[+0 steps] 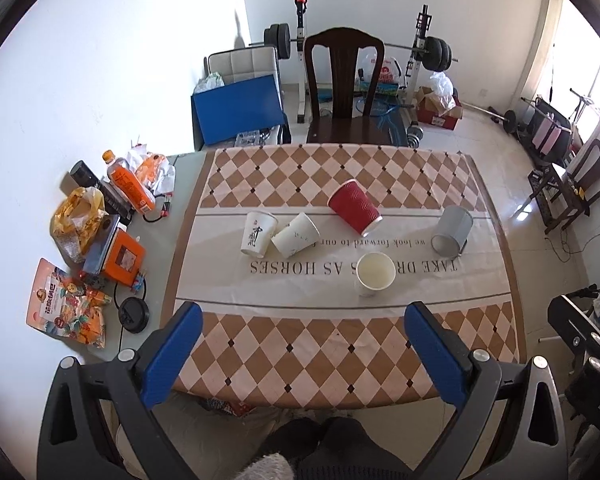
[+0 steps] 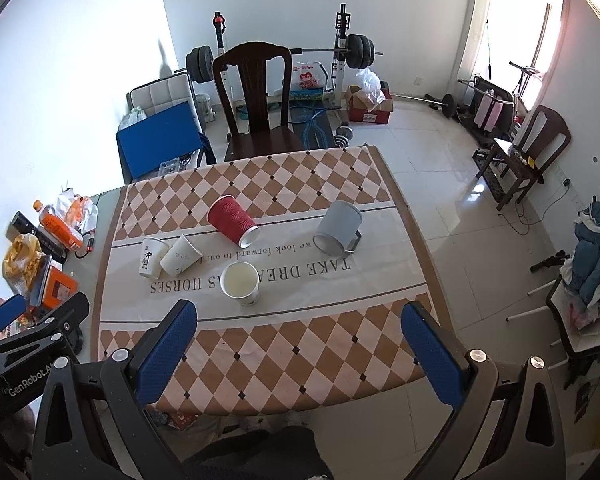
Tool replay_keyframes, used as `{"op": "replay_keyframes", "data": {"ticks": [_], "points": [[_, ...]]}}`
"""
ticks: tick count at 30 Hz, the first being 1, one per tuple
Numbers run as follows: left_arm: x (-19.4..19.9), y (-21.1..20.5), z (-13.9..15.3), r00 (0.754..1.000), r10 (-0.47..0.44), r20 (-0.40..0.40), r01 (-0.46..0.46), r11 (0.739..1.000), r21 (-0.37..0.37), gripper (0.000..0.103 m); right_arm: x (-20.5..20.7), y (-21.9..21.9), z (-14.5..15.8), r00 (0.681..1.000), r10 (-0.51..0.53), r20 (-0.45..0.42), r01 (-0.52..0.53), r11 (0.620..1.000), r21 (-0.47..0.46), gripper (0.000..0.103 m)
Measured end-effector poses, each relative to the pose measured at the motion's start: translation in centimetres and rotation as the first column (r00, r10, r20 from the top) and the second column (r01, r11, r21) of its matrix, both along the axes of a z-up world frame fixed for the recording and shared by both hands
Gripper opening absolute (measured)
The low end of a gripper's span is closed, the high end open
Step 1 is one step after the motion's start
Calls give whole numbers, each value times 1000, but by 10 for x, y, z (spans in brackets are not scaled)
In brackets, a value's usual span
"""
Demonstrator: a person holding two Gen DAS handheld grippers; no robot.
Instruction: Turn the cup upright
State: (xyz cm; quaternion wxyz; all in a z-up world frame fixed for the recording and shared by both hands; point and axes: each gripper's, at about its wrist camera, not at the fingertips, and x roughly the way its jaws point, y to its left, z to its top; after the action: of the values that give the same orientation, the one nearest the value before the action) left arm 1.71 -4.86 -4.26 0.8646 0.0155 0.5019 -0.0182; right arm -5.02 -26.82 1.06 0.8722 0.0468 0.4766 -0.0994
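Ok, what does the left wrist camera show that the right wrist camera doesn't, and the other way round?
Only the left wrist view shows the black lid and the snack bag at the table's left edge. Only the right wrist view shows the left tool from outside, and the heap of clothes on a chair at far right. Both show the red cup and the grey mug on their sides, the upright white cup, two more white cups, and each camera's own tool open.

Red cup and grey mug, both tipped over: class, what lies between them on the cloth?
Nothing: between the red cup and the grey mug only bare tablecloth shows, in both wrist views.
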Motion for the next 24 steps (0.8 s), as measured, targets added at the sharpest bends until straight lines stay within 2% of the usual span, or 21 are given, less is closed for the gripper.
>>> {"op": "replay_keyframes", "data": {"ticks": [12, 24], "points": [[0, -2, -7, 1000, 1, -25, -1, 1000, 9, 103, 8, -5, -15, 998, 17, -57, -16, 1000, 16, 103], [-1, 1, -10, 1000, -5, -28, 6, 1000, 10, 103, 10, -2, -20, 998, 19, -60, -18, 1000, 10, 103]]}}
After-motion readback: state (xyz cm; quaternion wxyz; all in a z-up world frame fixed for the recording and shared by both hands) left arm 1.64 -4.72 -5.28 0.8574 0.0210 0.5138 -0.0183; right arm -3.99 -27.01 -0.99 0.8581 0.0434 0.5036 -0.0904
